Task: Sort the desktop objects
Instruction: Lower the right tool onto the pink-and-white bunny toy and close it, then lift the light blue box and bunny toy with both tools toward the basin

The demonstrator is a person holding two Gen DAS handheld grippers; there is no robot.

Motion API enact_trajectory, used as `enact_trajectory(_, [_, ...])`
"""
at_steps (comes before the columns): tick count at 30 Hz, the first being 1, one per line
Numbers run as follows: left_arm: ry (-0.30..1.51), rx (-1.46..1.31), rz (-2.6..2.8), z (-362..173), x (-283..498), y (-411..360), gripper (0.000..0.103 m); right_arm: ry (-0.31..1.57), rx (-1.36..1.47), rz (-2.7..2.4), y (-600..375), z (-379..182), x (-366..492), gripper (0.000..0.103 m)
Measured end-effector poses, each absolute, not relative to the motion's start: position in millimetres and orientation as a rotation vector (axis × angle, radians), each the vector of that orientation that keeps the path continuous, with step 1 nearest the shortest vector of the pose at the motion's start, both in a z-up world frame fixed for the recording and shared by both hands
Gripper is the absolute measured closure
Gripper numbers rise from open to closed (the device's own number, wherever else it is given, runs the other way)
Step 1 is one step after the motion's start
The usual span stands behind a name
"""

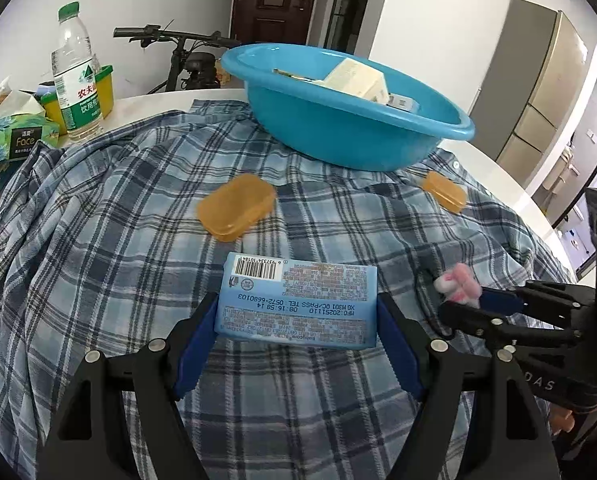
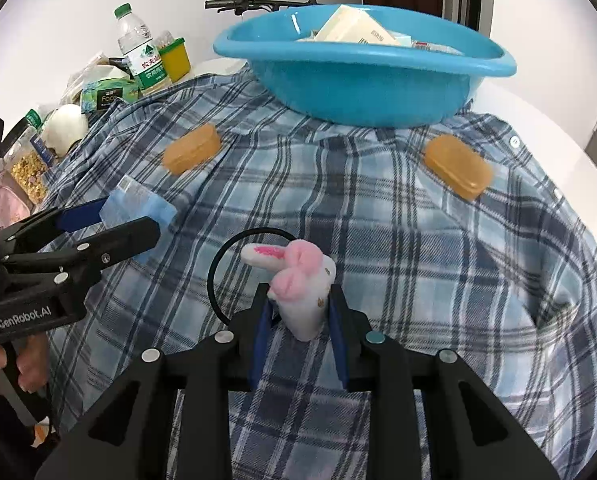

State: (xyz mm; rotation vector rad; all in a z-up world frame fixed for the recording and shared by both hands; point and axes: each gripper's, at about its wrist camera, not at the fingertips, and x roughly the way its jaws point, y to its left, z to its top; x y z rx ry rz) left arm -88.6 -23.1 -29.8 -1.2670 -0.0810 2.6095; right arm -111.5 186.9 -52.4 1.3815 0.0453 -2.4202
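My left claw (image 1: 297,312) is clamped on a light blue packet (image 1: 298,300), its pads pressing both short ends. My right claw (image 2: 300,312) pinches a plush bunny hair tie (image 2: 302,284), whose black elastic loop (image 2: 218,268) curls out toward 10 o'clock. From the bunny, the blue basin (image 2: 362,80) sits at 12 o'clock on the plaid shirt (image 2: 418,240) covering the tabletop (image 2: 558,136), already holding boxes. Two amber cases lie at 11 o'clock (image 2: 192,148) and 2 o'clock (image 2: 458,168).
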Motion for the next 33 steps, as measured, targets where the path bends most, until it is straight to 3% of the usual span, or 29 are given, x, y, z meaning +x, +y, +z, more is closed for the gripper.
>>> enact_trajectory(1, [-0.076,-1.267,2.611,-29.9,-87.3,-21.6,0.025,0.037,1.382,-2.417,186.9,-53.3,-111.8,0.071])
enact_trajectory(2, [-0.075,-1.269,2.609,-30.2,-86.3,-20.9,0.025,0.03,1.384,-2.417,187.1,-54.4,-112.4,0.06])
enact_trajectory(3, [-0.078,-1.275,2.608,-31.0,-85.6,-20.2,0.025,0.024,1.389,-2.423,186.9,-55.2,-113.5,0.04])
enact_trajectory(5, [-0.088,-1.294,2.606,-33.3,-84.6,-20.3,0.025,0.02,1.388,-2.467,187.3,-55.1,-115.1,0.031])
enact_trajectory(10, [-0.083,-1.322,2.587,-39.1,-82.9,-16.1,0.025,0.046,1.343,-2.508,185.5,-51.1,-116.1,0.034])
enact_trajectory(12, [-0.079,-1.32,2.584,-38.9,-81.5,-14.0,0.025,0.075,1.344,-2.5,181.9,-52.4,-115.6,0.073])
enact_trajectory(16, [-0.077,-1.308,2.585,-37.4,-78.8,-10.8,0.025,0.117,1.338,-2.462,178.7,-53.3,-111.1,0.074])
enact_trajectory(24, [-0.079,-1.27,2.595,-30.9,-75.5,-2.7,0.025,-0.016,1.283,-2.538,200.8,-36.7,-96.7,0.074])
enact_trajectory(33, [-0.089,-0.908,2.775,11.3,-45.4,-6.5,0.025,-0.049,0.945,-2.748,218.0,5.2,-64.3,0.074])
